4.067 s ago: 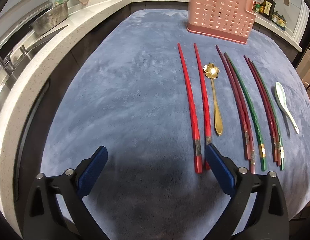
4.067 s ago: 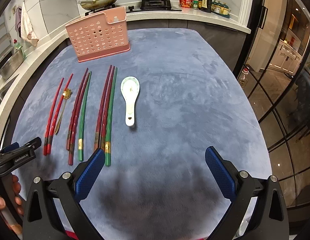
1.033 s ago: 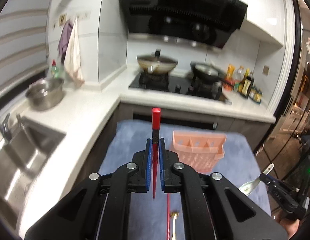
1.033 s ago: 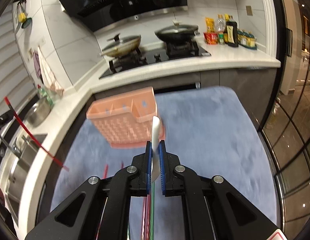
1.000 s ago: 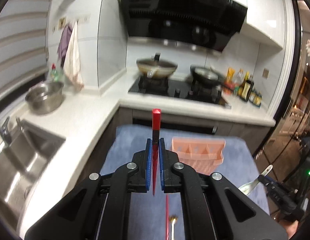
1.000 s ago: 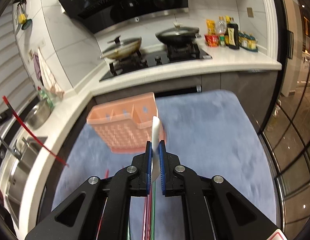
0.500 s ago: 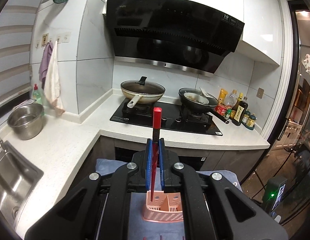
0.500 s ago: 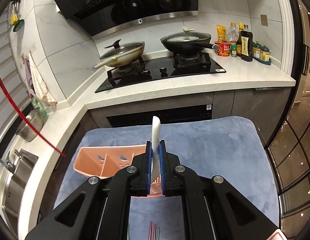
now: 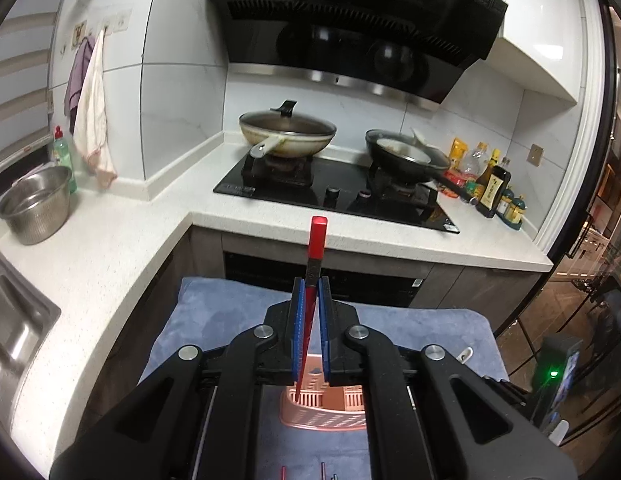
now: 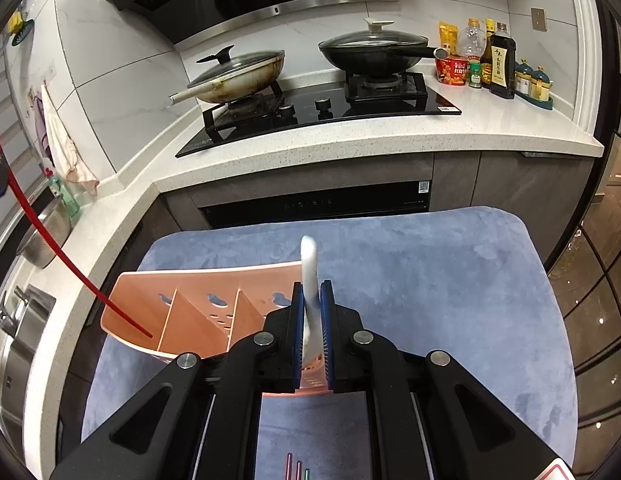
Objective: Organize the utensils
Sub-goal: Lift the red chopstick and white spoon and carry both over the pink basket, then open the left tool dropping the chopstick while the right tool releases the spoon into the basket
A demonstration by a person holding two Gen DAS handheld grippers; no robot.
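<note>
Chopstick (image 10: pixel 62 256) tip inside pink caddy (image 10: pixel 198 312)

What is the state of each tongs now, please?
Left tongs: closed on the red chopstick.
Right tongs: closed on the white spoon.

Open blue mat (image 10: pixel 450 280) right of the pink caddy (image 10: pixel 198 312); counter edge (image 10: pixel 310 160) behind.

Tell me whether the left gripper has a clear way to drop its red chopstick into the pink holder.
Probably yes: the red chopstick already dips into the pink holder's open end compartment, nothing blocking it. The left gripper holds it.
</note>
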